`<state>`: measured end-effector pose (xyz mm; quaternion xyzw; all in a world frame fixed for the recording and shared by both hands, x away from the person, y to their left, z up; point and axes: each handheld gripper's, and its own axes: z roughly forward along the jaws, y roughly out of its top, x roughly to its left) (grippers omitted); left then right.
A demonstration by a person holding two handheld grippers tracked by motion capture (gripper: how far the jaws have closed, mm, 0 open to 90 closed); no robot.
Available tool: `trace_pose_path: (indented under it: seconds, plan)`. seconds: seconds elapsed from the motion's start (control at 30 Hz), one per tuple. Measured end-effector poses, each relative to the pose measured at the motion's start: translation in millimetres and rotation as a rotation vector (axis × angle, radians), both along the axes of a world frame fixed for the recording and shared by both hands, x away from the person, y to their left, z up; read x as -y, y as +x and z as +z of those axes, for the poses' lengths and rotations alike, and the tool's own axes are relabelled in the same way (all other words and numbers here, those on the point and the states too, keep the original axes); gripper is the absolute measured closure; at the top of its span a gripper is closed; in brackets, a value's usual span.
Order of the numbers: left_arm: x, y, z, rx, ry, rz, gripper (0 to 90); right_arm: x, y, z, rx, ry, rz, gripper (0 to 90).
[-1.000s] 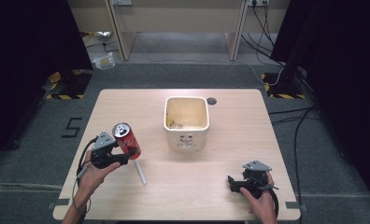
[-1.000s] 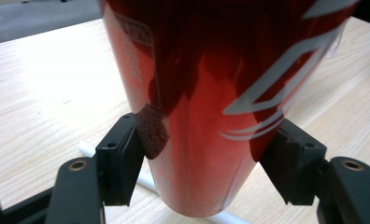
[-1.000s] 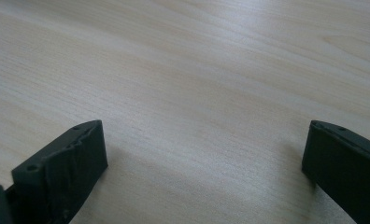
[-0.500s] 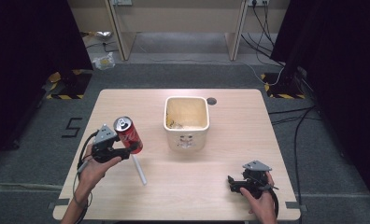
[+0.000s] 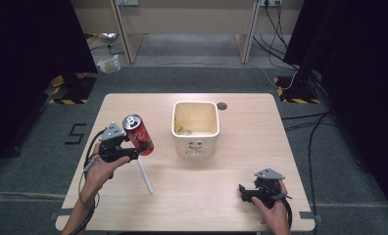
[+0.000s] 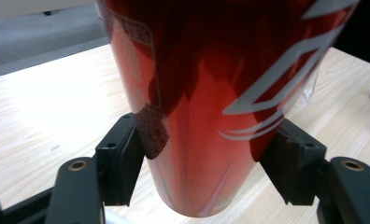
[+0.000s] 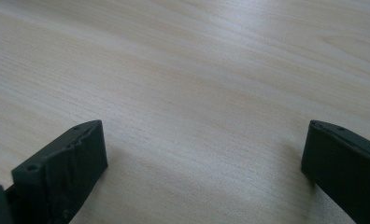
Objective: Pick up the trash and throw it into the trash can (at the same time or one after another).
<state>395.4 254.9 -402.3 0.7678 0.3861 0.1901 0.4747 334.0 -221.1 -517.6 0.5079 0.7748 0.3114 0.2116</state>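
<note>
Pale wood grain runs across the surface [image 5: 206,205], which stands on grey carpet with dark curtains at both sides. Held above the left part of it is a red can [image 5: 137,135], tilted so that its silver top leans toward ten o'clock, clear of the wood and clamped low on its body by the left gripper [image 5: 133,152]; the left gripper view shows both black jaws pressed flat against the can's opposite sides near its rounded base. Just under the can, toward five o'clock, lies a white tube [image 5: 145,175], pointing away to the near edge. At about three o'clock from the can, near but apart, stands a cream square bin [image 5: 195,146], open at the top with some scraps on its floor, and a small round hole [image 5: 222,105] sits in the surface past the bin's far right corner. Well apart at the near right, the right gripper [image 5: 245,192] rests low over bare wood with its jaws spread wide and nothing between them. The work in hand looks to be carrying the can to the bin. To do it well, I would keep the clamp firm, since the grip sits low and the can could tip, raise it above the rim before crossing, and open the jaws only once it is over the bin's mouth.
</note>
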Motion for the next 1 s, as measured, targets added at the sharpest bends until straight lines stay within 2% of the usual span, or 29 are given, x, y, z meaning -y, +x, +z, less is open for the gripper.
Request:
trace_pose_path:
  seconds: [0.53, 0.7, 1.0]
  plan:
    - [15.1, 16.3, 21.0, 0.008, 0.018, -0.038, 33.9, 0.0, 0.0, 0.0, 0.000, 0.000, 0.001, 0.4]
    - [21.8, 23.4, 27.3, 0.001, 0.011, -0.058, 33.9, 0.0, 0.0, 0.0, 0.000, 0.000, 0.002, 0.4]
    - [37.5, 33.0, 40.6, 0.024, 0.013, -0.080, 33.9, 0.0, 0.0, -0.1, 0.001, 0.000, 0.004, 0.4]
